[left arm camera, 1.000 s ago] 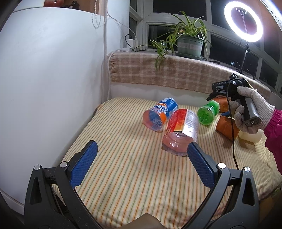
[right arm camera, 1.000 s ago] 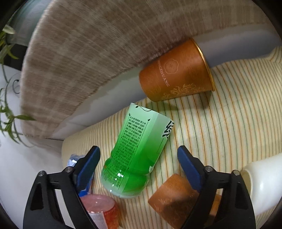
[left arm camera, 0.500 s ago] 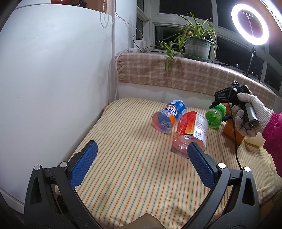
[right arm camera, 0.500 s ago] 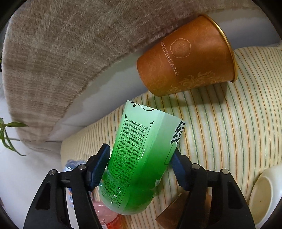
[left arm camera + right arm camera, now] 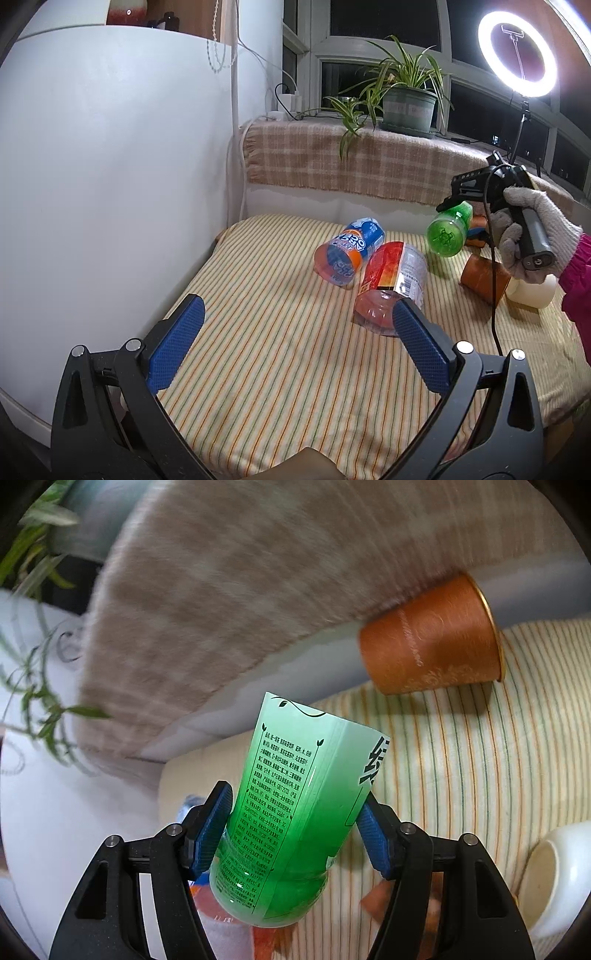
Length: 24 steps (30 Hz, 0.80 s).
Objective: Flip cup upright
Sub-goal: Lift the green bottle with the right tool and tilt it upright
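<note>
The right hand-held gripper (image 5: 293, 825) pinched the green cup (image 5: 295, 823) across its lower body, one blue pad on each side, and carried it clear of the striped worktop (image 5: 258, 332), tilted with its closed base towards the left wrist camera and its open mouth pointing away. That grip across the girth seemed chosen so that a turn of the gloved hand (image 5: 532, 236) could bring the mouth round to the top; I judged the flip to be under way, with the setting-down not yet done. The left hand-held gripper (image 5: 295, 339) hung low over the near part of the worktop with its pads spread wide and nothing between them, apparently kept back to leave room. Counting what lay about: two clear plastic cups on their sides in the middle, the blue-and-orange cup (image 5: 349, 251) and the red-labelled cup (image 5: 391, 280), close together though I could not tell whether they touched; two brown paper cups, one brown cup (image 5: 432, 638) lying on its side against the back wall and another brown cup (image 5: 480, 275) beside the white cup (image 5: 554, 878); and that single white one at the right edge. With the green one in hand, that made six vessels in all. One potted plant (image 5: 402, 99) stood on the sill beside one ring light (image 5: 517, 53).
</note>
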Tool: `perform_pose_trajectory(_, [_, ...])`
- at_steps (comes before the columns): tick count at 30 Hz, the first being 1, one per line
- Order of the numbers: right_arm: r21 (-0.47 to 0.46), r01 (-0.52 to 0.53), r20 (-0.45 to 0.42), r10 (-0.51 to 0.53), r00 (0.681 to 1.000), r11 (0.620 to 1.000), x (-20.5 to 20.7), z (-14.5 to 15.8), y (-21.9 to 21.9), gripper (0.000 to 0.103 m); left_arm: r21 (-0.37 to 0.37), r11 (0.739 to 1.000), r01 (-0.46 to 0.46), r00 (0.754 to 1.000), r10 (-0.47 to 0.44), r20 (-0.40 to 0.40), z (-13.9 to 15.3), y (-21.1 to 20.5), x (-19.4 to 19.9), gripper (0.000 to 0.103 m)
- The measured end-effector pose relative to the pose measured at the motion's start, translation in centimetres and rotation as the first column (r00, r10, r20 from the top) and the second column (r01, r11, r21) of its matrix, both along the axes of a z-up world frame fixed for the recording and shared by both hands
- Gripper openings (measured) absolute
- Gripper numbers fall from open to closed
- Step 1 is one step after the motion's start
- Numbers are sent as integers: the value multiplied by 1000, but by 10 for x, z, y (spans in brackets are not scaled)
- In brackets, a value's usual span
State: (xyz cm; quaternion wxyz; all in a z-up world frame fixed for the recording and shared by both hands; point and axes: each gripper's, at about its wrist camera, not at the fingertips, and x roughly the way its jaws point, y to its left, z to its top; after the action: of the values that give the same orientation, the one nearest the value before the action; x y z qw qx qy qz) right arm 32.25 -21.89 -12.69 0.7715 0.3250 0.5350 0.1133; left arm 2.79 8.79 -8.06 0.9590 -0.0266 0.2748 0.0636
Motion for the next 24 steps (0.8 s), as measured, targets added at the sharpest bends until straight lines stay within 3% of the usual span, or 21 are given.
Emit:
perform_pose_trajectory(5, [23, -60, 69, 58, 996, 998, -24, 25, -3, 65, 4, 1000, 2, 1000, -2, 20, 7, -2, -7, 103])
perform_pose_trajectory(13, [33, -215, 149, 208, 967, 976, -95, 61, -16, 65, 1, 1000, 19, 999, -19, 36, 14, -7, -17, 103])
perform_pose_trajectory(18, [31, -303, 148, 296, 944, 952, -143, 56, -11, 65, -7, 999, 44, 998, -44, 41, 18, -12, -23, 103])
perform_pose_trajectory(24, [6, -374, 65, 373, 926, 927, -179, 26, -7, 65, -44, 995, 90, 996, -90, 11, 15, -20, -26, 103])
